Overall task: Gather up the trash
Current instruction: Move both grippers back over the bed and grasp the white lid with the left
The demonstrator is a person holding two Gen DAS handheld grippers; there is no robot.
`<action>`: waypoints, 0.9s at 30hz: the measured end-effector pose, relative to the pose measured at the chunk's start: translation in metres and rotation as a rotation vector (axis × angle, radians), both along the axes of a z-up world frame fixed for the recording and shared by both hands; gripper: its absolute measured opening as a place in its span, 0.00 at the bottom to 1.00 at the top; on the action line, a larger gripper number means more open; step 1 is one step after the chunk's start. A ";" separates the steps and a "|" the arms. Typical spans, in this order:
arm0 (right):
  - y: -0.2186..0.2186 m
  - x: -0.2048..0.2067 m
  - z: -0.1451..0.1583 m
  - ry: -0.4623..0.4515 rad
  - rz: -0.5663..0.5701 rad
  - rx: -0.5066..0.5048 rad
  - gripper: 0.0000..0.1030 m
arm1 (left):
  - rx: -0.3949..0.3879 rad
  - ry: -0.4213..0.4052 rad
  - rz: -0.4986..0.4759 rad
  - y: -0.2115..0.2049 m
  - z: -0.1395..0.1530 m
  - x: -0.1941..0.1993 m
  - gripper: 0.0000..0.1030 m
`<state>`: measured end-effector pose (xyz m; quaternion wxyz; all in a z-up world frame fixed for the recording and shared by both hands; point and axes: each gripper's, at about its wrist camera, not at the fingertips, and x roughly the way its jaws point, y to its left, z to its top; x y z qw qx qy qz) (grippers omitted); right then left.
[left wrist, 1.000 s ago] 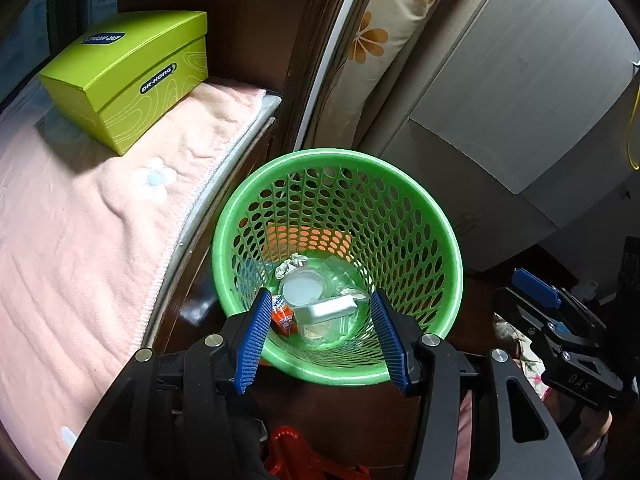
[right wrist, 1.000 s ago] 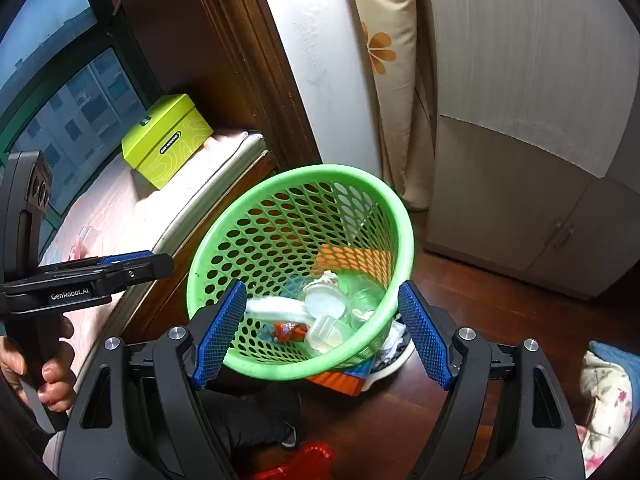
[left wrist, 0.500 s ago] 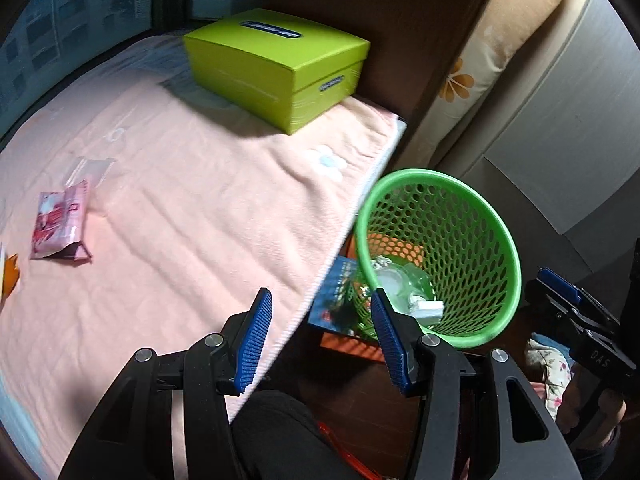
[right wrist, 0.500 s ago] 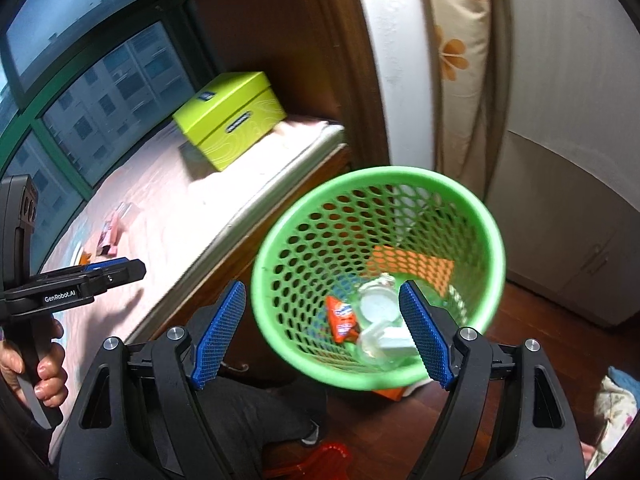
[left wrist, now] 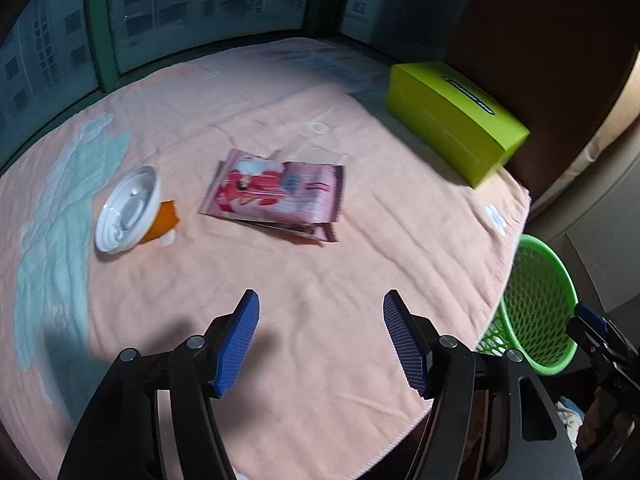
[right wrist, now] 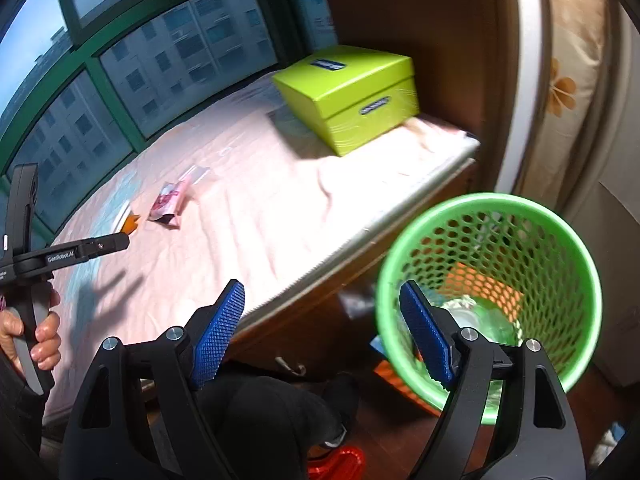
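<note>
The left gripper [left wrist: 320, 336] hangs over the near part of the pink blanket [left wrist: 280, 280] with its blue-padded jaws spread wide and nothing between them. Straight ahead of it, toward the middle of the blanket and well apart from the fingertips, lies a pink snack wrapper [left wrist: 276, 196]. Off to the left of that sit a white plastic lid [left wrist: 126, 210] and an orange scrap [left wrist: 162, 220] touching it. A lime-green box [left wrist: 456, 120] stands in the blanket's far right corner. The right gripper [right wrist: 320, 320] is also wide and empty, held off the blanket's right edge, its right finger overlapping the rim of the green basket [right wrist: 492, 204], which stands on the floor just beside that edge with trash in its bottom.
</note>
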<state>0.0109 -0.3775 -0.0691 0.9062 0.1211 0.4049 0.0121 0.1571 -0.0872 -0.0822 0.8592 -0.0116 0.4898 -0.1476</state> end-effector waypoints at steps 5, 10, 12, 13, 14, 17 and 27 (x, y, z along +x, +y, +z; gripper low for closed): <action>0.026 0.020 0.001 0.000 0.062 -0.002 0.77 | 0.036 -0.009 0.107 0.049 -0.005 0.022 0.70; 0.047 0.038 0.001 0.009 0.109 -0.004 0.77 | 0.026 0.007 0.180 0.091 -0.011 0.051 0.82; 0.054 0.044 0.000 0.013 0.123 -0.005 0.77 | 0.017 0.020 0.193 0.103 -0.014 0.062 0.86; 0.057 0.047 -0.001 0.014 0.129 -0.006 0.77 | 0.011 0.026 0.189 0.106 -0.016 0.068 0.90; 0.059 0.049 -0.001 0.017 0.134 -0.006 0.77 | 0.018 0.033 0.196 0.111 -0.020 0.076 0.91; 0.064 0.058 -0.005 0.030 0.149 -0.003 0.77 | -0.007 0.056 0.206 0.123 -0.027 0.092 0.91; 0.080 0.088 -0.013 0.060 0.190 0.011 0.77 | -0.056 0.134 0.224 0.150 -0.051 0.132 0.93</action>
